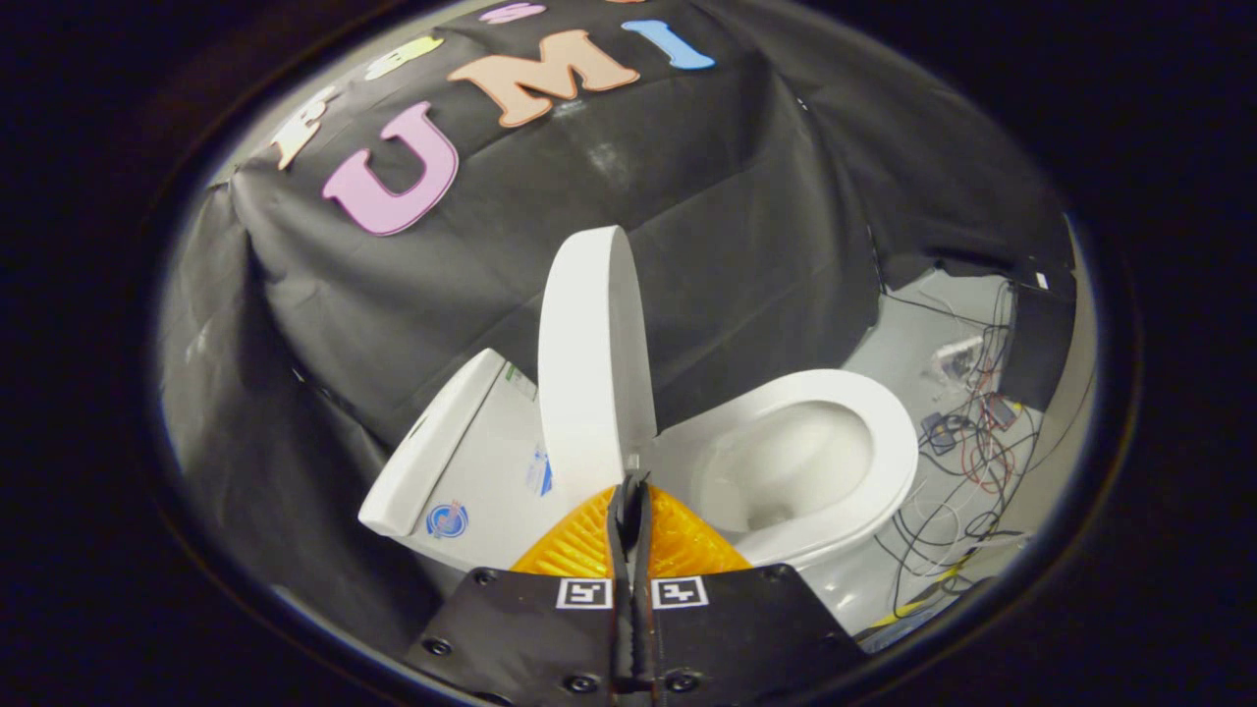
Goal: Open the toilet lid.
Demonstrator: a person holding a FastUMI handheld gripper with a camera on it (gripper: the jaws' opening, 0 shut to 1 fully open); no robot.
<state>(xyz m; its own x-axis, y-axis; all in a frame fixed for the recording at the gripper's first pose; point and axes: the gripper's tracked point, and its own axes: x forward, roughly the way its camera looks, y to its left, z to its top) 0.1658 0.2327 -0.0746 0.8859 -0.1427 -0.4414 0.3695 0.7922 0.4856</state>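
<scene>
A white toilet stands just ahead of my fingers. Its lid (589, 363) is raised, standing nearly upright between the tank (462, 462) on the left and the open seat and bowl (815, 462) on the right. My gripper (629, 483) is shut, its fingers pressed together with no thing seen between them. The fingertips sit just below the lid's near edge, almost touching it.
Black cloth walls close in behind and to the left of the toilet. To the right of the bowl, on the pale floor, lies a tangle of cables and small electronics (967, 452). A dark box (1041, 334) stands beyond them.
</scene>
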